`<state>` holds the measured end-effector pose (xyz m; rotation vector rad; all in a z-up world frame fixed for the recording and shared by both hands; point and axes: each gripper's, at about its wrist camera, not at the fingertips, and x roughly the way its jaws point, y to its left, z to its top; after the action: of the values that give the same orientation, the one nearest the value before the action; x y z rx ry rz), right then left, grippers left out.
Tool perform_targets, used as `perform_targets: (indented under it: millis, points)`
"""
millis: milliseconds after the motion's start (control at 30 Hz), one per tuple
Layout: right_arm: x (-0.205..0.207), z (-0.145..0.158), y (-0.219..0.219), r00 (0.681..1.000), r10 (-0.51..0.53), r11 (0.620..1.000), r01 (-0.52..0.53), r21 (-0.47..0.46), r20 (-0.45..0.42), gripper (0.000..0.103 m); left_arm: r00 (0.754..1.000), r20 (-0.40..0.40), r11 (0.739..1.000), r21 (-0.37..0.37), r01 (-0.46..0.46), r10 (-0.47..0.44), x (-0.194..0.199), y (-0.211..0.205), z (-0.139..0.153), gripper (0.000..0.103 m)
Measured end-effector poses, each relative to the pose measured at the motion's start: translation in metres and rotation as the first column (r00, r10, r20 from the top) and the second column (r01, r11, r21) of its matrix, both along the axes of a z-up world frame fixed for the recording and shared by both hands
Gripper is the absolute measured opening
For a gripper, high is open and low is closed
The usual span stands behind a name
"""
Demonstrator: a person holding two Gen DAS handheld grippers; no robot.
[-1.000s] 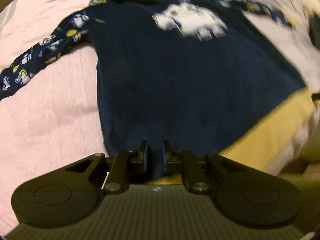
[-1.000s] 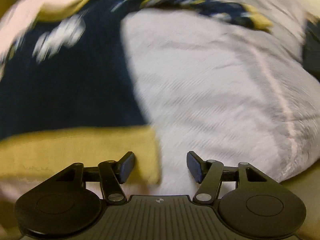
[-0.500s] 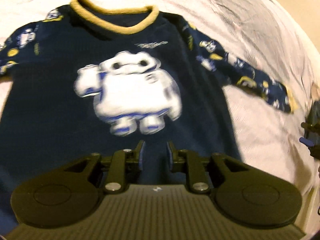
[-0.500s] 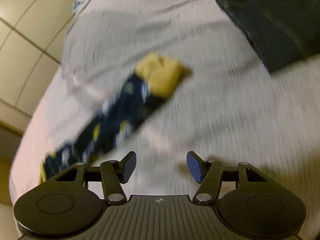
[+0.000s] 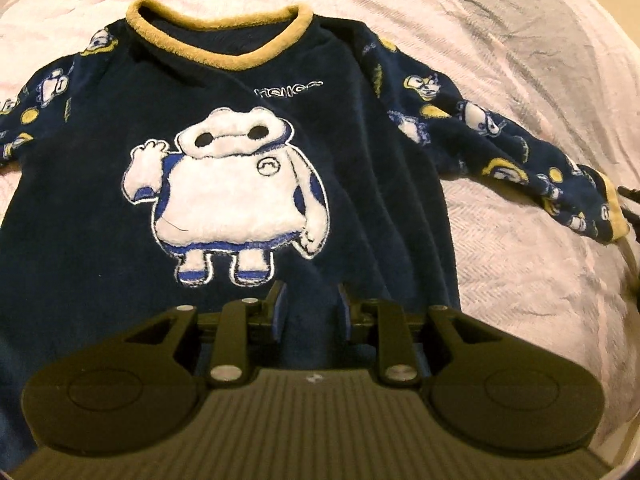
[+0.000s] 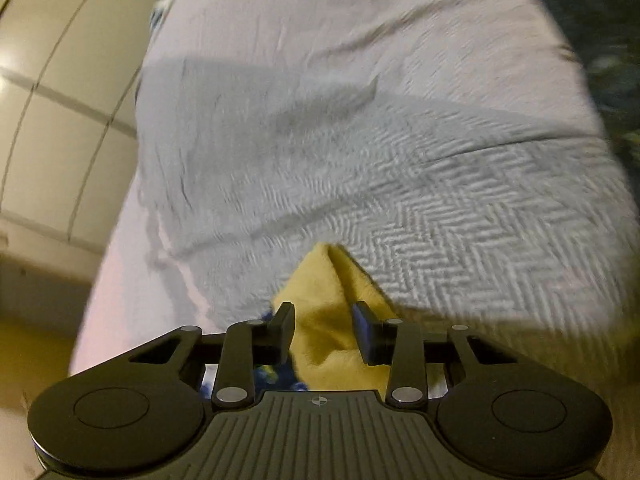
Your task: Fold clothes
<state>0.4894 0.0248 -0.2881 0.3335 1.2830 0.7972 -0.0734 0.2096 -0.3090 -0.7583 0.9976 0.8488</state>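
Navy fleece fills the left view: one sweater (image 5: 280, 184) lies flat, face up, on the pale bedspread (image 5: 520, 60), with one white cartoon figure (image 5: 224, 200) on its chest and a yellow collar (image 5: 216, 46) farthest off. Left tool (image 5: 309, 307) hangs over the lower front, jaws opening, nothing between them. Right tool (image 6: 323, 322) is closing around the yellow cuff (image 6: 332, 312) of one sleeve; its pads look just short of the cloth. Only this view shows floor tiles (image 6: 52, 80) beyond the bed.
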Motion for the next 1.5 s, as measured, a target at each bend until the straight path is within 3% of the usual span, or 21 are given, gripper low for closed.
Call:
perform_targets:
  millis: [67, 100, 133, 300, 367, 500, 567, 600, 633, 700, 900, 933, 1000, 1033, 1100, 1200, 1233, 1300, 1333, 1400, 1500]
  points:
    - [-0.002, -0.011, 0.011, 0.997, 0.069, 0.996, -0.067, -0.061, 0.027, 0.037, 1.0, -0.002, 1.0, -0.006, -0.006, 0.006, 0.004, -0.001, -0.002, 0.022]
    - [-0.004, -0.014, 0.014, 0.995, 0.099, 0.993, -0.097, -0.072, 0.033, 0.027, 1.0, -0.005, 1.0, -0.005, -0.003, 0.003, 0.006, -0.001, -0.002, 0.022]
    - [-0.006, -0.017, 0.015, 0.991, 0.126, 0.99, -0.122, -0.077, 0.046, 0.0, 1.0, -0.009, 1.0, -0.004, 0.001, -0.001, 0.008, -0.002, -0.002, 0.022]
    - [-0.018, 0.02, -0.019, 0.978, 0.1, 0.99, -0.115, 0.076, 0.18, 0.0, 0.999, -0.032, 0.999, 0.02, 0.031, -0.03, 0.01, -0.002, -0.001, 0.022]
    - [-0.019, 0.033, -0.041, 0.982, 0.055, 0.99, -0.077, 0.117, 0.178, 0.0, 0.999, -0.035, 1.0, 0.018, 0.021, -0.02, 0.009, 0.0, -0.002, 0.022]
    - [-0.018, 0.027, -0.068, 0.986, -0.008, 1.0, 0.005, 0.018, 0.167, 0.001, 1.0, -0.018, 1.0, 0.001, -0.006, 0.006, 0.009, 0.003, -0.007, 0.022]
    - [-0.015, 0.017, -0.073, 0.987, -0.068, 0.995, 0.077, -0.056, 0.148, 0.008, 1.0, -0.018, 1.0, -0.002, 0.006, -0.006, 0.012, 0.002, -0.009, 0.022]
    - [-0.014, 0.011, -0.077, 0.986, -0.1, 0.99, 0.112, -0.086, 0.136, 0.021, 1.0, -0.02, 1.0, 0.001, 0.015, -0.015, 0.014, 0.001, -0.009, 0.022]
    - [-0.016, 0.008, -0.085, 0.987, -0.143, 0.989, 0.146, -0.033, 0.078, 0.041, 0.999, -0.023, 1.0, 0.003, 0.023, -0.023, 0.015, 0.0, -0.009, 0.022]
    - [-0.025, 0.002, -0.099, 0.981, -0.194, 0.979, 0.195, 0.052, -0.031, 0.058, 0.999, -0.027, 1.0, -0.001, 0.026, -0.026, 0.015, -0.001, -0.011, 0.022]
    - [-0.053, -0.03, -0.099, 0.966, -0.215, 0.974, 0.223, 0.043, -0.143, 0.061, 1.0, -0.026, 1.0, -0.01, 0.003, -0.003, 0.011, -0.001, -0.013, 0.022]
    - [-0.051, -0.035, -0.098, 0.956, -0.244, 0.967, 0.253, 0.04, -0.162, 0.055, 1.0, -0.027, 1.0, -0.007, 0.002, -0.002, 0.01, 0.0, -0.012, 0.022]
    - [-0.047, -0.042, -0.096, 0.934, -0.298, 0.95, 0.31, 0.033, -0.199, 0.01, 1.0, -0.026, 1.0, -0.001, -0.002, 0.002, 0.008, 0.0, -0.011, 0.022]
    - [-0.046, -0.037, -0.095, 0.933, -0.303, 0.946, 0.319, 0.057, -0.196, 0.01, 1.0, -0.025, 1.0, 0.003, -0.004, 0.004, 0.006, -0.001, -0.009, 0.022]
    - [-0.055, -0.004, -0.097, 0.97, -0.235, 0.94, 0.242, 0.242, -0.056, 0.01, 1.0, -0.021, 1.0, 0.009, -0.01, 0.01, 0.002, -0.001, -0.007, 0.022]
    - [-0.08, 0.051, -0.115, 0.981, -0.148, 0.844, 0.059, 0.534, 0.126, 0.01, 0.999, -0.01, 0.999, 0.007, -0.038, 0.038, -0.006, 0.0, -0.007, 0.022]
    - [-0.088, 0.061, -0.122, 0.977, -0.13, 0.822, 0.011, 0.569, 0.169, 0.01, 0.999, -0.003, 0.999, -0.002, -0.05, 0.05, -0.008, 0.0, -0.008, 0.022]
    - [-0.099, 0.064, -0.13, 0.968, -0.129, 0.847, -0.006, 0.532, 0.217, 0.01, 0.997, 0.01, 0.997, -0.023, -0.077, 0.077, -0.011, 0.0, -0.012, 0.022]
    - [-0.101, 0.052, -0.133, 0.969, -0.144, 0.883, 0.035, 0.467, 0.2, 0.01, 0.996, 0.017, 0.996, -0.032, -0.086, 0.086, -0.011, -0.001, -0.013, 0.022]
    - [-0.095, 0.005, -0.136, 0.972, -0.217, 0.94, 0.181, 0.29, 0.095, 0.01, 0.996, 0.029, 0.995, -0.046, -0.089, 0.09, -0.01, -0.004, -0.016, 0.022]
    - [-0.087, -0.067, -0.152, 0.928, -0.358, 0.928, 0.366, 0.068, -0.097, 0.01, 0.997, 0.029, 0.997, -0.04, -0.066, 0.067, -0.01, -0.011, -0.015, 0.022]
